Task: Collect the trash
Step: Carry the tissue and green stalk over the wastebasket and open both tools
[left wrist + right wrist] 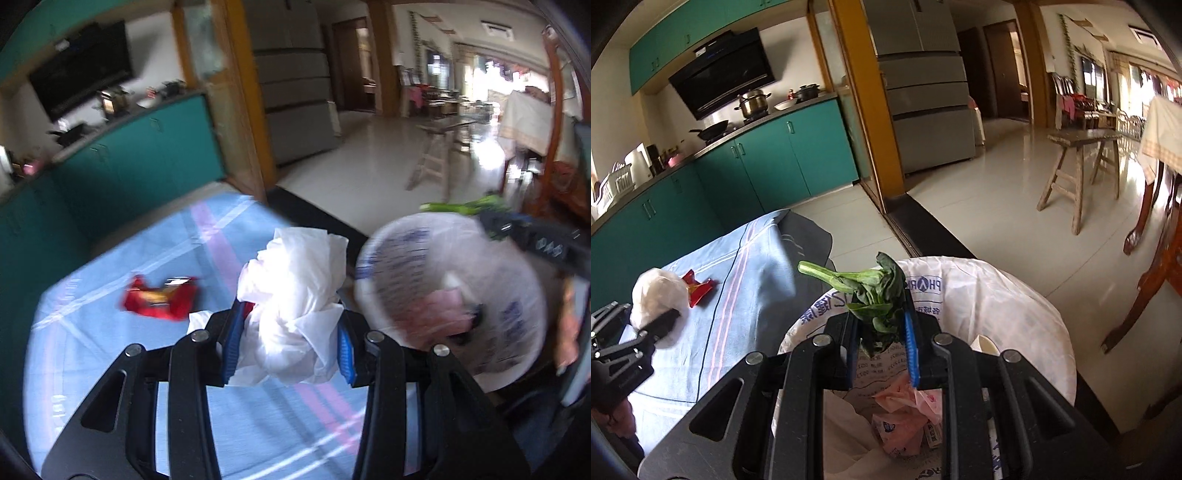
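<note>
L tool (pixel 288 343) grips tissue (pixel 291 291); R tool (pixel 881 350) greens (pixel 875 291) over bin (pixel 1015 306).

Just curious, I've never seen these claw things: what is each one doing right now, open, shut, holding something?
Left gripper: shut on the crumpled white tissue.
Right gripper: shut on the leafy green vegetable.

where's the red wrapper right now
The red wrapper lies on the blue striped cloth, left of the crumpled tissue held in the left gripper; the right wrist view shows it just behind that tissue.
</note>
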Motion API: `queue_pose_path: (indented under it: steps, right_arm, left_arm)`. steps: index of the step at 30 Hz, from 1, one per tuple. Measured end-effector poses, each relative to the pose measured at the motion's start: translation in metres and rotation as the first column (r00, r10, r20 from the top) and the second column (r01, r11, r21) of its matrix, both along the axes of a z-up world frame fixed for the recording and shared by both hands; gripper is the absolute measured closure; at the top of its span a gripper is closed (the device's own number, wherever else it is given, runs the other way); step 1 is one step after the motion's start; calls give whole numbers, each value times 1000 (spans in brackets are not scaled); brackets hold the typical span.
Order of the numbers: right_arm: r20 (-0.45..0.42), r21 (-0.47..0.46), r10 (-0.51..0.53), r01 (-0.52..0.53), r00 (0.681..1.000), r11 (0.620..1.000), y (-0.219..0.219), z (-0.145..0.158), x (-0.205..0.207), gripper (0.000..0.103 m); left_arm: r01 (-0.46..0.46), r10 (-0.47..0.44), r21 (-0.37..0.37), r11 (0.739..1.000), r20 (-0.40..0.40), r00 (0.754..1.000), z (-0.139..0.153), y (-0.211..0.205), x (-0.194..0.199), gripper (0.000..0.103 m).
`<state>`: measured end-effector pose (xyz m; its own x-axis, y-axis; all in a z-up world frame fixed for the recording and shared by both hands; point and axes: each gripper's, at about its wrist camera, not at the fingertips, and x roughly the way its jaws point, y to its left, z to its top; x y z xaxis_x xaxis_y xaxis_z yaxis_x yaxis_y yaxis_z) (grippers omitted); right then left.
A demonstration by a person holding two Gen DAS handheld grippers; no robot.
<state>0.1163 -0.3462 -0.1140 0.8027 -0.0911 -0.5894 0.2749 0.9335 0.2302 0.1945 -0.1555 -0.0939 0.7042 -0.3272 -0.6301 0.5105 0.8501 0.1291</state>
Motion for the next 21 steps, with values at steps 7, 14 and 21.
queue_pose_path:
  steps: [7, 14, 21]
  right_arm:
    - [-54, 38, -129, 131, 990, 991, -16, -10, -2, 77]
    - [-76, 116, -207, 215, 975, 970, -36, -18, -7, 52]
    - [-91, 100, -190, 199, 977, 975, -32, -20, -4, 44]
  left_arm:
    - [230, -231, -15, 973, -62, 971, -13, -71, -19, 55]
    - [356, -355, 2, 935, -68, 932, -29, -105, -43, 33]
    - [235, -235, 90, 968, -9, 972, -24, -72, -16, 23]
